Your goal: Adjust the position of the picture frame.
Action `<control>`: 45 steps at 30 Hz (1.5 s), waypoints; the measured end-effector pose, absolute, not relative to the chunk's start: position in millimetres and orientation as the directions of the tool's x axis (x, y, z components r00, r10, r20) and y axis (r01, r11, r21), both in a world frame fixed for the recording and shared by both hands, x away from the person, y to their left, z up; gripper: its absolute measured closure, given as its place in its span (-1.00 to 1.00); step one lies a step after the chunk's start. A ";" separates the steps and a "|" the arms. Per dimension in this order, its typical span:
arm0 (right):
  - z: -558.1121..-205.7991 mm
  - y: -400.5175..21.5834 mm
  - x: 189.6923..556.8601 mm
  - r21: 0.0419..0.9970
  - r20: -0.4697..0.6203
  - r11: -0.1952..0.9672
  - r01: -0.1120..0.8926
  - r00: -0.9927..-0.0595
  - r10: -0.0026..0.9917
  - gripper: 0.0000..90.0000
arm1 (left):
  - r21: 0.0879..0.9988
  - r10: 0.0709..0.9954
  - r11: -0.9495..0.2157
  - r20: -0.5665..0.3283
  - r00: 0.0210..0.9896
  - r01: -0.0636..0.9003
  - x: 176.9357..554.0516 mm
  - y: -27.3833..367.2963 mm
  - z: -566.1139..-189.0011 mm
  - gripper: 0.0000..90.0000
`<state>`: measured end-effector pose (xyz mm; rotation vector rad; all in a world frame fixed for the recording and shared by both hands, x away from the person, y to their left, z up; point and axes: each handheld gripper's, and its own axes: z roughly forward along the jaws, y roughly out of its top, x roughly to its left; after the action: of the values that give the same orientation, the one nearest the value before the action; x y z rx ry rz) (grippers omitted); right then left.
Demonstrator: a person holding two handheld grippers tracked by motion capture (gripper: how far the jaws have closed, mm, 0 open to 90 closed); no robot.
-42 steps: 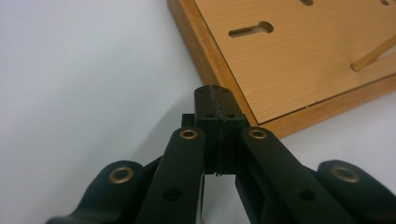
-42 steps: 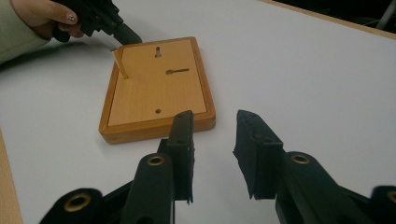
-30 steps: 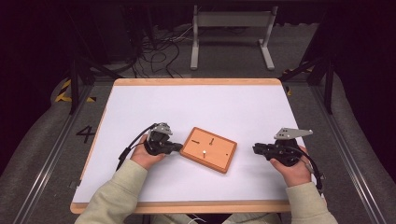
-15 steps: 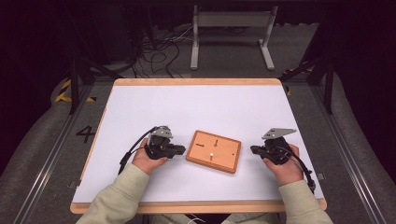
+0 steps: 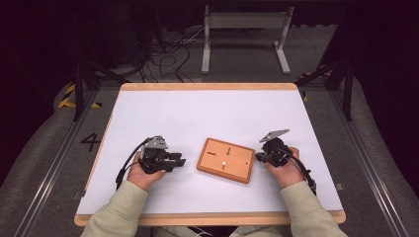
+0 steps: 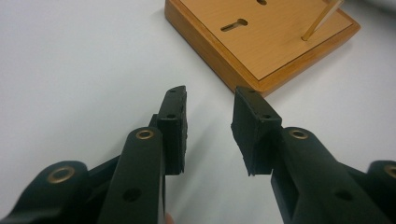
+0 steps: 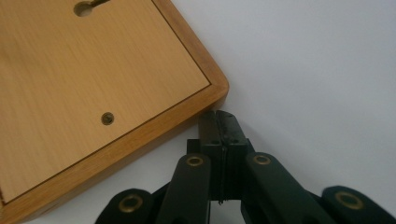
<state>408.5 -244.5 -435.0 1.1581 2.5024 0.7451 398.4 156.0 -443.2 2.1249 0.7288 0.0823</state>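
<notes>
tabletop: carries the board and both grippers in its near half; far half bare.
board: lies flat, slightly right of the middle, between the two grippers.
peg: stands in the board, near its middle.
left gripper: left of the board, near it but apart, pointing toward its left edge.
right gripper: just beside the board's right edge, at a corner.
stand: on the floor behind the tabletop.
</notes>
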 end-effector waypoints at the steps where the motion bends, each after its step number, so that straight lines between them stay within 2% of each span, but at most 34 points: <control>1: -434.8 -243.5 409.6 0.560 -0.043 0.546 0.623 -0.637 0.770 1.00 | 0.757 0.527 -0.456 -0.194 0.828 0.468 398.0 157.1 -443.0 0.44; 17: -436.2 -216.5 444.0 0.571 -0.056 0.584 0.577 -0.682 0.729 1.00 | 0.759 0.557 -0.436 -0.194 0.808 0.483 395.8 159.5 -443.4 0.32; 24: -439.5 -214.1 445.3 0.609 -0.052 0.582 0.538 -0.705 0.707 0.99 | 0.775 0.599 -0.404 -0.179 0.781 0.487 394.0 159.2 -442.0 0.14; 30: -433.9 -228.1 432.9 0.658 -0.075 0.567 0.496 -0.706 0.705 0.79 | 0.800 0.614 -0.397 -0.132 0.778 0.450 387.4 161.3 -435.4 -0.01; 31: -428.0 -238.7 424.4 0.688 -0.071 0.546 0.478 -0.704 0.706 0.70 | 0.808 0.618 -0.395 -0.119 0.777 0.438 382.9 162.2 -432.4 -0.03; 36: -416.7 -257.8 409.7 0.752 -0.035 0.490 0.440 -0.716 0.697 0.51 | 0.820 0.623 -0.391 -0.099 0.776 0.418 375.1 164.1 -424.3 -0.09; 45: -403.3 -272.7 392.7 0.790 -0.015 0.445 0.421 -0.714 0.700 0.39 | 0.843 0.600 -0.397 -0.062 0.798 0.364 369.4 157.2 -408.6 -0.15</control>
<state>392.7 -272.7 -403.3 0.9554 2.3615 1.1487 369.4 157.2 -408.6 2.0284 0.7162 0.3109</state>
